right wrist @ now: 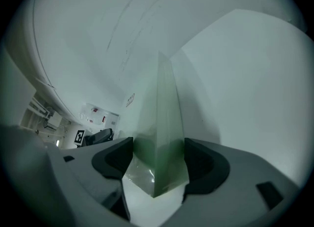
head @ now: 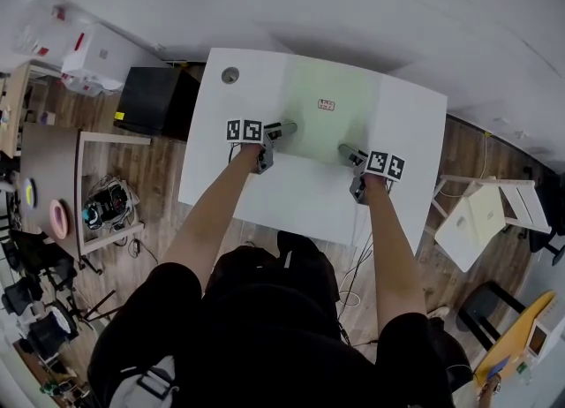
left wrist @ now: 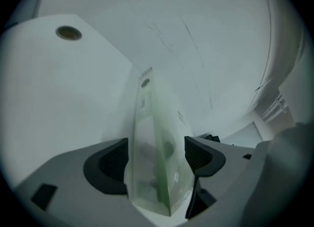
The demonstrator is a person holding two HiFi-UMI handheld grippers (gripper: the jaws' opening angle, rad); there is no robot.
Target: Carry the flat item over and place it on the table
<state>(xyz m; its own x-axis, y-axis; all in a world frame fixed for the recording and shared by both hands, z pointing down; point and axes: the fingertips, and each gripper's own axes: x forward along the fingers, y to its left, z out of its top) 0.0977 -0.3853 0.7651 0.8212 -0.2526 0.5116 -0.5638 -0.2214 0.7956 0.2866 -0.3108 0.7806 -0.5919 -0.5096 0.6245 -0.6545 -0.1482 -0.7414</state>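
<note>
A flat, pale green translucent bag point(head: 331, 88) with a small red label lies on the white table point(head: 410, 146). My left gripper point(head: 284, 130) is at its near left corner and my right gripper point(head: 347, 151) at its near right corner. In the left gripper view the bag's corner point(left wrist: 154, 137) rises between the jaws of the left gripper point(left wrist: 157, 155), which stand wide apart. In the right gripper view the other corner point(right wrist: 164, 123) stands between the equally wide jaws of the right gripper point(right wrist: 158, 158). Neither pair of pads clearly presses on it.
A round cable hole point(head: 230, 75) sits in the table's far left corner point(left wrist: 68, 33). A black box point(head: 157, 102) stands on the floor to the left. A white chair point(head: 490, 212) is at the right, and a cluttered desk point(head: 53, 177) at the far left.
</note>
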